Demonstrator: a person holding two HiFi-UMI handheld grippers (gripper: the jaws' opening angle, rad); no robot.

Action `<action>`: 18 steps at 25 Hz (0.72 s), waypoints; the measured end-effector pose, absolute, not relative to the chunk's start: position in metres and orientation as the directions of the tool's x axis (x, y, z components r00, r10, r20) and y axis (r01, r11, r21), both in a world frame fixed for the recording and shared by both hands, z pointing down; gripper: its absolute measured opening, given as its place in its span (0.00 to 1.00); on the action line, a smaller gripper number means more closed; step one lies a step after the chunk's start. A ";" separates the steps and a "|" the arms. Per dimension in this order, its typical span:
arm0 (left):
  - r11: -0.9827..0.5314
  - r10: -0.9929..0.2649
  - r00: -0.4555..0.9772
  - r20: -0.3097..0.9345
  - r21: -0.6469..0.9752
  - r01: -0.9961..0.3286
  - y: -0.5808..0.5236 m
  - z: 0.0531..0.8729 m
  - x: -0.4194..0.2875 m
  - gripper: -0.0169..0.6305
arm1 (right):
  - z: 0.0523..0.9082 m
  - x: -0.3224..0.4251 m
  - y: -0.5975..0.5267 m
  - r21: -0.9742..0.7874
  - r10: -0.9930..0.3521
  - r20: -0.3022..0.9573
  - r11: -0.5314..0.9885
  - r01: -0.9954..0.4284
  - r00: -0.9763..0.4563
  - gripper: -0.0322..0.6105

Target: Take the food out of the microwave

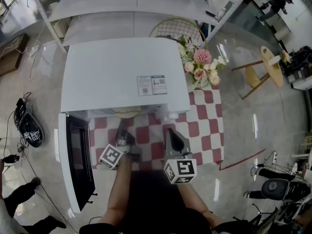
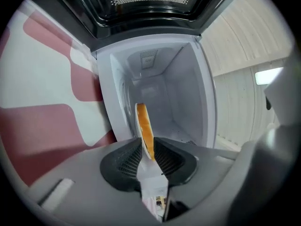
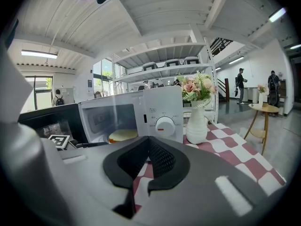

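You have a boxy white microwave (image 1: 114, 74) on a table covered with a red-and-white checked tablecloth (image 1: 207, 126). Its black-glass door (image 1: 78, 155) hangs wide open on the left side of the head view. Inside the white cavity is the food (image 2: 146, 128), a flat round yellow-orange disc on a thin white plate (image 2: 138, 119). It rests on the cavity floor, close to the front opening.

Your left gripper (image 1: 123, 130) points level into that opening and is turned on its side (so in the left gripper view the plate shows edge-on and upright). Its jaws stand partly apart, astride the near rim of the plate, with one dark ribbed pad (image 2: 123, 161) on either side. The rim fills most of the gap between them, but no firm pinch shows.

Your right gripper (image 3: 146, 142) hovers outside the microwave, just to the right of the left one and over the checked cloth, tipped a little downward. Its jaws are closed tip to tip, with nothing between them.

The right gripper view shows the microwave's front panel with its round white dial (image 3: 164, 125), and the food is visible through the open front. The left gripper's black-and-white marker cube (image 3: 59, 141) is at the left edge of that view.

A white ceramic vase (image 3: 196, 124) of pink and cream flowers (image 1: 201, 68) stands on the cloth just beside the microwave's right side.
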State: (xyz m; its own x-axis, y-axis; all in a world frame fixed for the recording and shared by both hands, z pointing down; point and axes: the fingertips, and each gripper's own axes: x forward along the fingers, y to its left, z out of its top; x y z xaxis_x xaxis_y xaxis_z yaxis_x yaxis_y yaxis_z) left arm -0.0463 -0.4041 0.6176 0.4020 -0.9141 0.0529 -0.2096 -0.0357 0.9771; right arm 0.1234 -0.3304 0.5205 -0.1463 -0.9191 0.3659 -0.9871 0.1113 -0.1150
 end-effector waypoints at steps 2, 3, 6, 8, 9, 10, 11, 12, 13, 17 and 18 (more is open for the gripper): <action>-0.016 -0.914 0.401 0.057 0.984 -0.176 -0.407 0.621 -0.043 0.18 | 0.522 0.123 -0.333 -0.115 -0.917 0.370 0.114 -0.987 -0.149 0.05; -0.014 -0.913 0.404 0.059 0.984 -0.175 -0.409 0.622 -0.042 0.20 | 0.522 0.122 -0.333 -0.115 -0.916 0.372 0.115 -0.987 -0.150 0.05; -0.020 -0.908 0.415 0.059 0.983 -0.183 -0.413 0.624 -0.039 0.22 | 0.524 0.123 -0.335 -0.113 -0.914 0.376 0.116 -0.987 -0.150 0.05; -0.021 -0.906 0.419 0.058 0.983 -0.180 -0.416 0.624 -0.036 0.22 | 0.525 0.123 -0.336 -0.111 -0.914 0.378 0.116 -0.987 -0.149 0.05; -0.019 -0.905 0.421 0.059 0.984 -0.177 -0.417 0.624 -0.035 0.22 | 0.525 0.123 -0.336 -0.110 -0.913 0.379 0.115 -0.987 -0.149 0.05; -0.014 -0.905 0.421 0.060 0.985 -0.170 -0.417 0.624 -0.034 0.22 | 0.525 0.123 -0.336 -0.109 -0.913 0.380 0.115 -0.987 -0.149 0.05; -0.006 -0.905 0.421 0.061 0.988 -0.156 -0.417 0.624 -0.032 0.22 | 0.525 0.123 -0.336 -0.107 -0.912 0.381 0.116 -0.988 -0.148 0.05; 0.003 -0.906 0.418 0.062 0.990 -0.140 -0.418 0.624 -0.031 0.22 | 0.526 0.123 -0.336 -0.106 -0.912 0.383 0.116 -0.988 -0.148 0.05; 0.009 -0.907 0.416 0.063 0.991 -0.131 -0.419 0.625 -0.031 0.22 | 0.527 0.123 -0.336 -0.105 -0.911 0.385 0.115 -0.988 -0.148 0.05; 0.007 -0.911 0.410 0.051 0.994 -0.108 -0.424 0.623 -0.030 0.22 | 0.528 0.124 -0.338 -0.102 -0.910 0.388 0.114 -0.988 -0.144 0.05; 0.010 -0.911 0.409 0.052 0.994 -0.106 -0.425 0.623 -0.030 0.21 | 0.528 0.125 -0.338 -0.101 -0.910 0.389 0.113 -0.988 -0.143 0.05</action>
State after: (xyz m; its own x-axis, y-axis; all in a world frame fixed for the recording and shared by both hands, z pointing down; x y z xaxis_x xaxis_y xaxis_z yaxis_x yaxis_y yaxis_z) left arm -0.0301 -0.4252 0.6231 0.4094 -0.9109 0.0522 -0.1056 0.0095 0.9944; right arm 0.1247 -0.3383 0.5278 -0.1434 -0.9102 0.3886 -0.9885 0.1127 -0.1009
